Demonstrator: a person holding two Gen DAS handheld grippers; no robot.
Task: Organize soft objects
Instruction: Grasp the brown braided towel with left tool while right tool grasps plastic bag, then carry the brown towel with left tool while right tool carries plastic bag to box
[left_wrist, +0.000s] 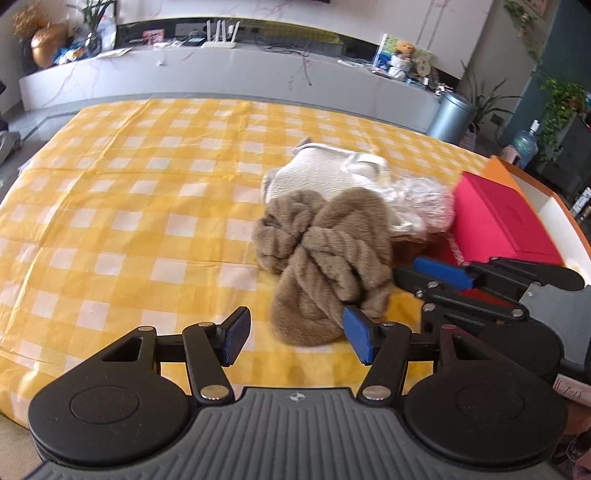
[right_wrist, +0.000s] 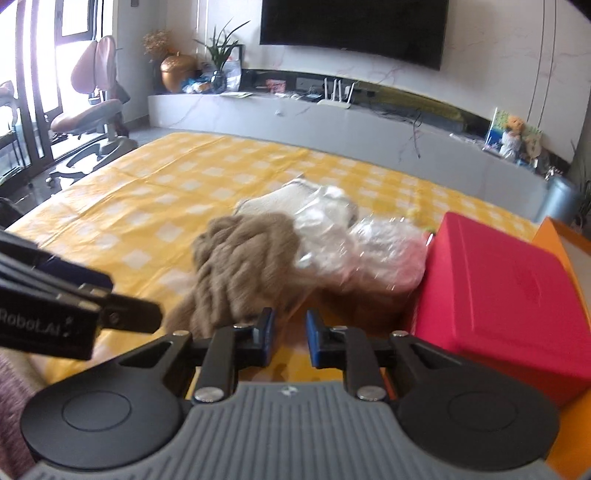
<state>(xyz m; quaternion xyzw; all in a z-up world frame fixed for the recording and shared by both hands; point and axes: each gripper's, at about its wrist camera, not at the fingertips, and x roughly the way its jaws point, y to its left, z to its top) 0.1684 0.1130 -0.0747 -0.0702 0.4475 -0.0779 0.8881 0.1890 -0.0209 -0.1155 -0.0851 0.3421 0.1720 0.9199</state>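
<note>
Left wrist view: we see our left gripper (left_wrist: 295, 334) spread wide, empty, just short of the brown plush scarf (left_wrist: 325, 258) heaped on the yellow checked cloth (left_wrist: 129, 192). Our right gripper (right_wrist: 290, 341), narrowly parted, grips nothing beside the red box (right_wrist: 509, 291).

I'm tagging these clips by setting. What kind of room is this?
Most likely a home living room: a wall-mounted TV above a long media console, with houseplants beside it.
</note>
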